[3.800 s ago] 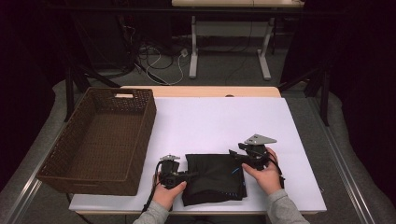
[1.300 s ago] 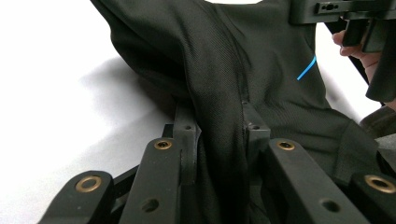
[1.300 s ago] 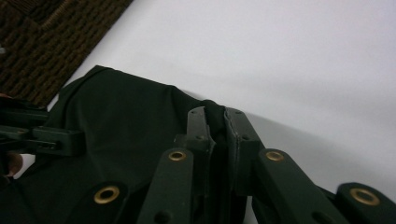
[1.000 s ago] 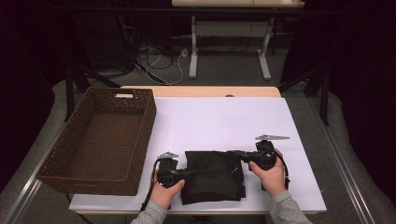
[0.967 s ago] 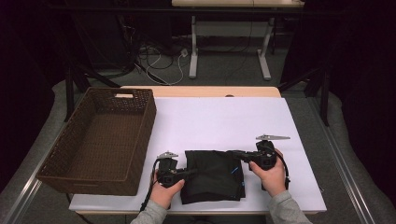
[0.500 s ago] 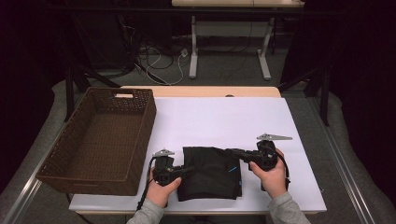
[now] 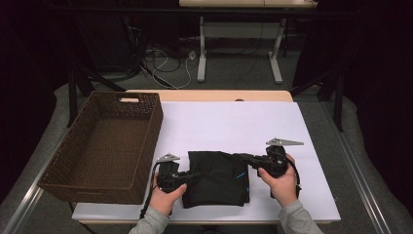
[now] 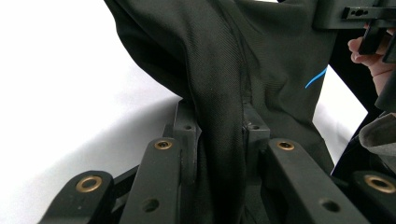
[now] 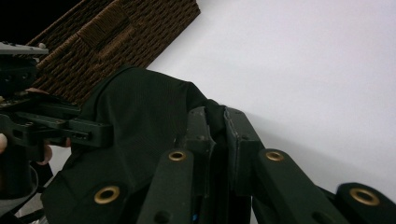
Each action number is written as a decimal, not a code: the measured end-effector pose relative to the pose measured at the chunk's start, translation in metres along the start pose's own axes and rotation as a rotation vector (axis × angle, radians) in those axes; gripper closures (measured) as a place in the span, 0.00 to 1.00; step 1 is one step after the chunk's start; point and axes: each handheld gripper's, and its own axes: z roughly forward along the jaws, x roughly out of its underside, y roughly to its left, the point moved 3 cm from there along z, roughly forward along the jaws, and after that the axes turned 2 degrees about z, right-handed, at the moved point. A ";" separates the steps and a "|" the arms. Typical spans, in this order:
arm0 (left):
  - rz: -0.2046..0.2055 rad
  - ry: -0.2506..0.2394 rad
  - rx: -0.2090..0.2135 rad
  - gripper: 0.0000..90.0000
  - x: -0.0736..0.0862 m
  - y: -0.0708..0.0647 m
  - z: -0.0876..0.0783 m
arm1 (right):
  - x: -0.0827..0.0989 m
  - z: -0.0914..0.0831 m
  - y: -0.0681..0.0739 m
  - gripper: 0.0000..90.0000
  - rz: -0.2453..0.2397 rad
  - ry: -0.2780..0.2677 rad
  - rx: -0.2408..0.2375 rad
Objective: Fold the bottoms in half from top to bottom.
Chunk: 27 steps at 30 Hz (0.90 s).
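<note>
The left gripper is clamped on a thick fold of the black garment, jaws pinched in from both sides with the cloth bunched between them. Over on the other side, the right gripper is nearly closed too, biting a thinner edge of the same cloth. So both hands have a firm hold, one at each side of the garment, which lies folded on the white tabletop near the front edge, just right of the brown wicker basket.

Looks like a fold or a lift toward that basket is the step in hand. To do it well, both grippers should rise together and level, so the fold doesn't slump or open between them. Keep the pinch as it is; loosening either side would let a layer slip out. The left hand has more fabric in its jaws, so it may drag. Watch that. Clearing the basket's near wall matters as well: lift high enough before travelling left, then lower the bundle flat inside rather than dropping one end first.
</note>
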 end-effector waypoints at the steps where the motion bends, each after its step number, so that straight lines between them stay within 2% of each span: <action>1: -0.002 0.003 -0.005 0.82 -0.001 0.000 -0.001 | -0.001 0.001 0.000 0.90 -0.006 -0.004 0.007; 4: 0.006 -0.003 -0.011 0.82 -0.005 0.001 -0.006 | -0.003 0.004 0.002 0.90 -0.013 0.001 0.003; 7: -0.007 0.001 -0.005 0.82 -0.009 0.003 -0.010 | -0.005 0.007 0.005 0.90 -0.013 0.001 -0.004; 10: 0.003 0.002 -0.014 0.82 -0.014 0.005 -0.013 | -0.008 0.008 0.007 0.90 -0.015 0.000 -0.004; 13: -0.016 0.000 -0.012 0.82 -0.018 0.007 -0.015 | -0.013 0.010 0.009 0.90 -0.013 -0.005 -0.013; 14: -0.011 0.001 -0.011 0.82 -0.019 0.008 -0.016 | -0.014 0.011 0.010 0.90 -0.013 -0.006 -0.013; 27: 0.003 0.014 -0.030 0.82 -0.039 0.006 -0.033 | -0.031 0.016 0.018 0.90 -0.026 -0.004 -0.021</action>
